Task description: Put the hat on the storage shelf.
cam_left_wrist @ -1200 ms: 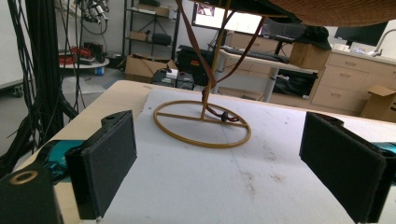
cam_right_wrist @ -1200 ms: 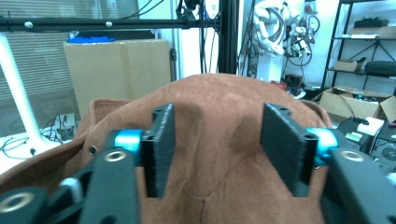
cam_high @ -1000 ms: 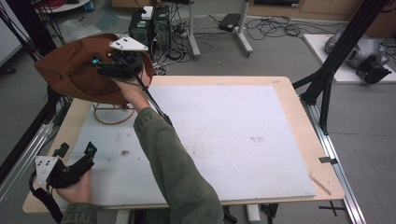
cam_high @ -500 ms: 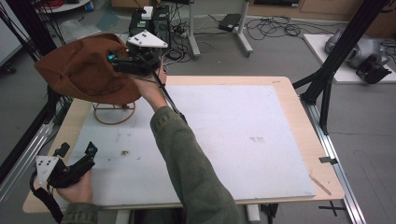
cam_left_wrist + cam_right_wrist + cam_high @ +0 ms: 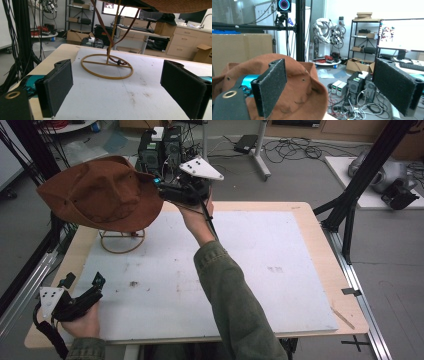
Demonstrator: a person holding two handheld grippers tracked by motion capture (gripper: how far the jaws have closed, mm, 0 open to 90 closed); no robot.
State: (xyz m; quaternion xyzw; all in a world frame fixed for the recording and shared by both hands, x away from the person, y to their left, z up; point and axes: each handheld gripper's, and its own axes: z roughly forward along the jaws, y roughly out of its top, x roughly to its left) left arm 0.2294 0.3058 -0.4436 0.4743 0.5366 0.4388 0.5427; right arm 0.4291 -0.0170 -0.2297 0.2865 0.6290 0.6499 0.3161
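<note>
A brown brimmed hat (image 5: 100,195) sits on a thin wire stand (image 5: 120,252) at the table's back left. My right gripper (image 5: 161,187) hovers level at the hat's right brim, pointing left. Its jaws are open and have just been opening; nothing is between the pads. In the right gripper view the hat (image 5: 307,87) lies below and beyond the right gripper (image 5: 330,75). My left gripper (image 5: 83,281) rests open at the front left corner, held by a hand. The left gripper (image 5: 117,72) faces the stand's ring (image 5: 105,63), with the hat's underside (image 5: 180,5) above.
A white board (image 5: 260,270) covers the wooden table. The hat's cord (image 5: 100,22) hangs down beside the stand's pole. Black frame posts (image 5: 350,195) stand at both sides of the table. Computer boxes (image 5: 160,147) and cables lie on the floor behind it.
My right gripper has moved right, off the hat's crown side to just past its brim, and its arm followed. The hat stays on the stand. The left gripper has not moved.
</note>
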